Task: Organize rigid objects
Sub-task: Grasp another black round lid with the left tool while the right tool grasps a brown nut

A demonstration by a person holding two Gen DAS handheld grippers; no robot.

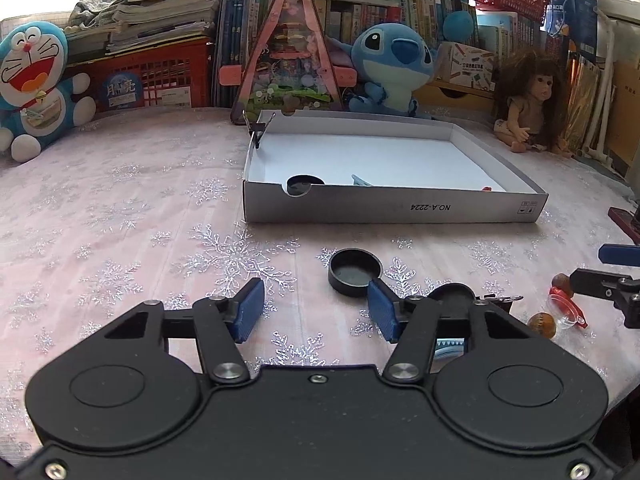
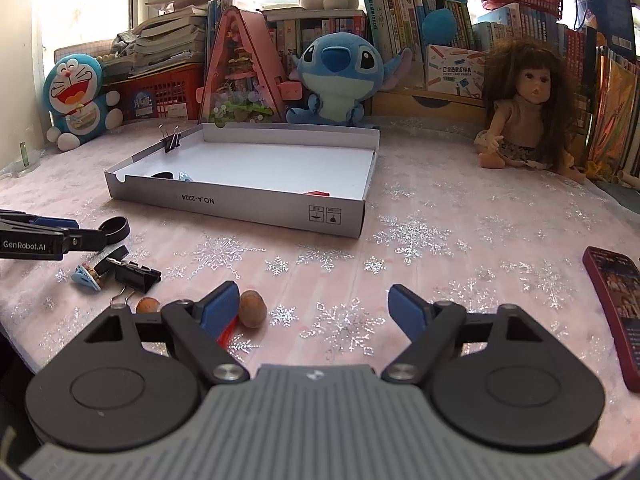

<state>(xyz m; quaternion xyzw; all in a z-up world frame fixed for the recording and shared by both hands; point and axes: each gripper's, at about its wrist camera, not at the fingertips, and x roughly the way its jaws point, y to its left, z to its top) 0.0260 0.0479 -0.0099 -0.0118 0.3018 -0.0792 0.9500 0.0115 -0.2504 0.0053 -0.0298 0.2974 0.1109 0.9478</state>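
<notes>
The left claw (image 1: 316, 310) stands partly spread, nothing between its pads, with a black cap (image 1: 355, 271) touching its right pad at centre frame; closing off-centre could knock the cap away. The right claw (image 2: 310, 312) is spread wide, empty. Only the right view shows the walnut (image 2: 253, 308) and binder clip (image 2: 134, 274) lower left; the box (image 1: 392, 208) sits mid-frame.

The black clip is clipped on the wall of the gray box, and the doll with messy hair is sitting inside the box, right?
Not quite. The black clip is on the gray box wall, but the doll sits outside it on the cloth, as the right wrist view shows.
</notes>
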